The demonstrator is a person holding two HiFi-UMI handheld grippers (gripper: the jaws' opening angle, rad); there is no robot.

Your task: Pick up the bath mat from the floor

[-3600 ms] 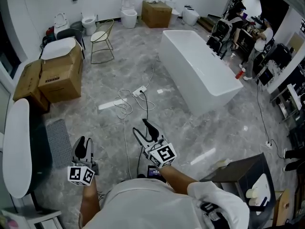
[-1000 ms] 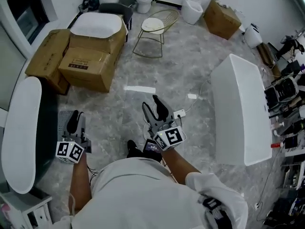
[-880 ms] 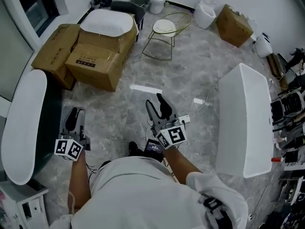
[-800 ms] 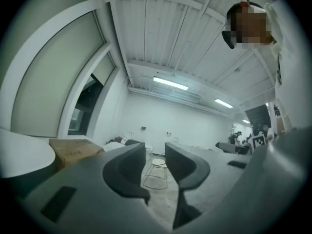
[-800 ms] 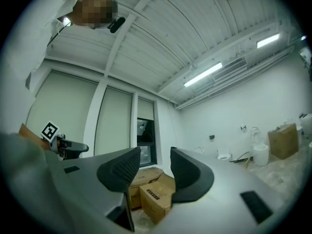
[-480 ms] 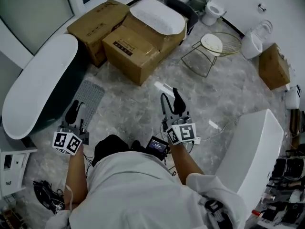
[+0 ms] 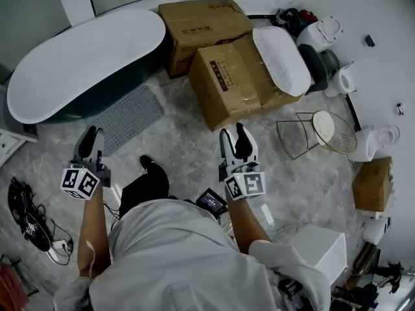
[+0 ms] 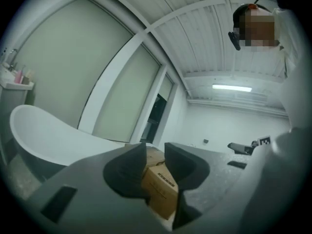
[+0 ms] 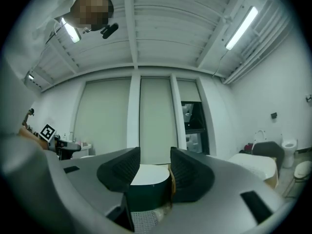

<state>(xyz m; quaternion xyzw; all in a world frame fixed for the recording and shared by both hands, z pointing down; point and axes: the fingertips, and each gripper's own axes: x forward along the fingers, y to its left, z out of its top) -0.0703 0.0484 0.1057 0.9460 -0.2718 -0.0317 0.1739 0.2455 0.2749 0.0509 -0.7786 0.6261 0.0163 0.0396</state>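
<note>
The grey textured bath mat lies flat on the marble floor beside the dark, white-rimmed bathtub. My left gripper hovers just below and left of the mat, open, with only a distant cardboard box showing through its gap. My right gripper is held to the mat's right, in front of the boxes, also open and empty. In the right gripper view the tub and a corner of the mat show between the fingers. Both grippers point level, well above the floor.
Stacked cardboard boxes stand right of the mat, one carrying a white oval basin. A wire chair and toilets are at the right. Cables lie at the left. A dark shoe is below the mat.
The view has swung round to the left: the tub, mat and boxes now lie straight ahead. Both grippers have swept along with the turn and stay open and empty.
</note>
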